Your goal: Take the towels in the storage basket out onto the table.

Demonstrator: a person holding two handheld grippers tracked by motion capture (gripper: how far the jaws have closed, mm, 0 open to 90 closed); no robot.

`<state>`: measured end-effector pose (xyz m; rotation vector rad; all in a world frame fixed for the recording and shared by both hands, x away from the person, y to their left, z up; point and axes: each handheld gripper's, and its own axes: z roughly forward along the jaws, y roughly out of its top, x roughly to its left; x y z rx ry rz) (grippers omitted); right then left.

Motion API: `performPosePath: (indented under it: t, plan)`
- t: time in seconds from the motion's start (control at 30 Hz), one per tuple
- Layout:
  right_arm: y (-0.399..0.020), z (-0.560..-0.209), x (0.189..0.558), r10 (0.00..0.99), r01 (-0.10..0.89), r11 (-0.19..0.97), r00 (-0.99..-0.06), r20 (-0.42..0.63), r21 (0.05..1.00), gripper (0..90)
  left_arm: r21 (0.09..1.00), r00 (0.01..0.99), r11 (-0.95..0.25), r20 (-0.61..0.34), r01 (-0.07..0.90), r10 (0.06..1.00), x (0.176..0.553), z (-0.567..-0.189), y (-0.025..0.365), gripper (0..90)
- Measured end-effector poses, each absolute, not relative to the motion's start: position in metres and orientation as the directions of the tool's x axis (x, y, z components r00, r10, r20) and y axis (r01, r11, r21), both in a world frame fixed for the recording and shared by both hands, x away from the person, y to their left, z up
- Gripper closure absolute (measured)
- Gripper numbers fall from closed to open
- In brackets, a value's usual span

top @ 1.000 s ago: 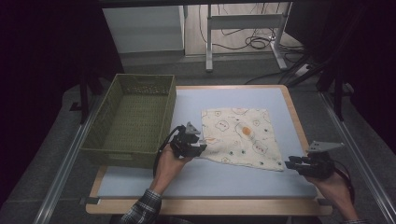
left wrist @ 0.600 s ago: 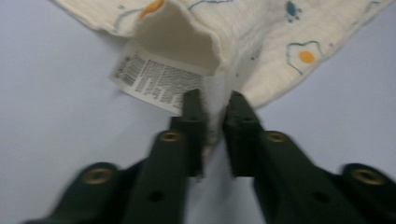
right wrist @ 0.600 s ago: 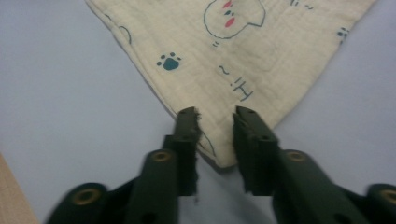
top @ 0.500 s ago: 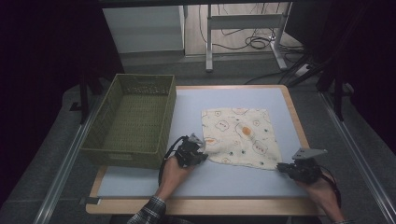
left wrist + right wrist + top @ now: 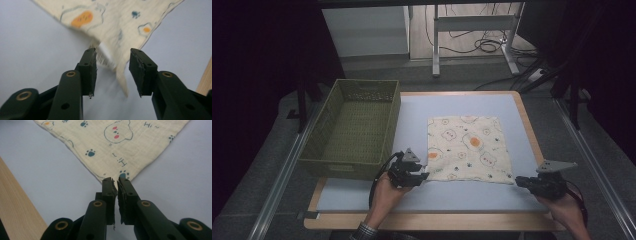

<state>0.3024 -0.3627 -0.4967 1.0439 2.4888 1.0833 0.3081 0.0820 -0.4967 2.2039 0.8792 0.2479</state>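
Observation:
A cream cloth (image 5: 467, 147) printed with eggs, bears and paw marks lies flat and square on the pale blue table top (image 5: 452, 200). My left gripper (image 5: 424, 176) sits at the cloth's near left corner. In the left gripper view its jaws have just been opening and stand apart (image 5: 112, 53). The cloth corner (image 5: 117, 22) with a white tag (image 5: 106, 53) lies loose between them. My right gripper (image 5: 518, 181) is at the near right corner. Its jaws (image 5: 114, 180) have just been opening to a thin slit, and the cloth corner (image 5: 112, 147) ends at their tips.
An olive woven basket (image 5: 347, 165) stands on the table's left side, right beside my left hand. The wooden table rim (image 5: 432, 220) runs along the near edge. Beyond the table stand a metal frame and loose cables on the floor (image 5: 482, 45).
Both grippers moved toward the near edge. The cloth, skewed and rumpled a second ago, now lies straight with its near edge closer to me. The left jaws have let the corner go.

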Motion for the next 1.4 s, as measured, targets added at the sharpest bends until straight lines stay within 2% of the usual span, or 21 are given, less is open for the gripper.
performPosePath:
  t: [0.07,0.17,0.4,0.47,0.53,0.57,0.6,0.67,0.73,0.97,1.13,1.27,1.3,1.4]
  plan:
    - [-0.361,-0.496,0.304,0.698,0.525,0.465,-0.713,0.070,0.713,80.6,0.706,0.756,-0.514,-0.048,0.488,0.652,0.307,-0.493,0.076,60.9]
    - [-0.359,-0.497,0.305,0.699,0.526,0.461,-0.712,0.074,0.714,79.2,0.703,0.780,-0.533,-0.050,0.471,0.623,0.308,-0.494,0.070,63.0]
    - [-0.348,-0.506,0.308,0.701,0.524,0.486,-0.711,0.046,0.699,67.1,0.639,0.773,-0.585,-0.022,0.498,0.634,0.322,-0.526,0.061,58.1]
    - [-0.346,-0.509,0.309,0.700,0.525,0.490,-0.713,0.044,0.696,67.5,0.652,0.771,-0.569,-0.038,0.501,0.635,0.323,-0.528,0.063,58.0]
    - [-0.340,-0.515,0.308,0.708,0.504,0.514,-0.706,-0.010,0.694,78.6,0.665,0.768,-0.548,-0.061,0.507,0.638,0.322,-0.530,0.064,61.0]
    - [-0.340,-0.515,0.308,0.708,0.504,0.514,-0.706,-0.010,0.694,78.6,0.665,0.768,-0.548,-0.061,0.507,0.638,0.322,-0.530,0.064,65.5]
    - [-0.339,-0.515,0.309,0.717,0.506,0.519,-0.696,-0.029,0.689,85.6,0.666,0.769,-0.541,-0.078,0.514,0.635,0.320,-0.530,0.063,70.0]
    - [-0.341,-0.515,0.310,0.721,0.518,0.505,-0.693,-0.007,0.691,87.1,0.661,0.773,-0.543,-0.089,0.518,0.629,0.318,-0.529,0.061,81.8]
    - [-0.341,-0.514,0.308,0.715,0.514,0.511,-0.699,-0.008,0.689,87.5,0.654,0.776,-0.552,-0.084,0.517,0.626,0.317,-0.526,0.060,85.8]
    - [-0.346,-0.505,0.294,0.697,0.495,0.518,-0.717,-0.009,0.697,87.5,0.655,0.793,-0.550,-0.130,0.519,0.595,0.305,-0.517,0.061,86.7]
    - [-0.353,-0.504,0.279,0.688,0.517,0.503,-0.725,0.041,0.693,87.4,0.638,0.797,-0.544,-0.192,0.544,0.572,0.286,-0.524,0.066,85.9]
    - [-0.356,-0.507,0.267,0.678,0.526,0.509,-0.732,0.058,0.681,87.4,0.636,0.803,-0.545,-0.214,0.546,0.556,0.277,-0.525,0.068,82.4]
    - [-0.357,-0.508,0.262,0.674,0.526,0.512,-0.736,0.062,0.679,86.8,0.654,0.802,-0.536,-0.191,0.533,0.566,0.275,-0.522,0.069,68.3]
    - [-0.361,-0.504,0.262,0.681,0.523,0.501,-0.730,0.058,0.689,83.9,0.680,0.785,-0.510,-0.159,0.527,0.598,0.281,-0.513,0.073,52.0]
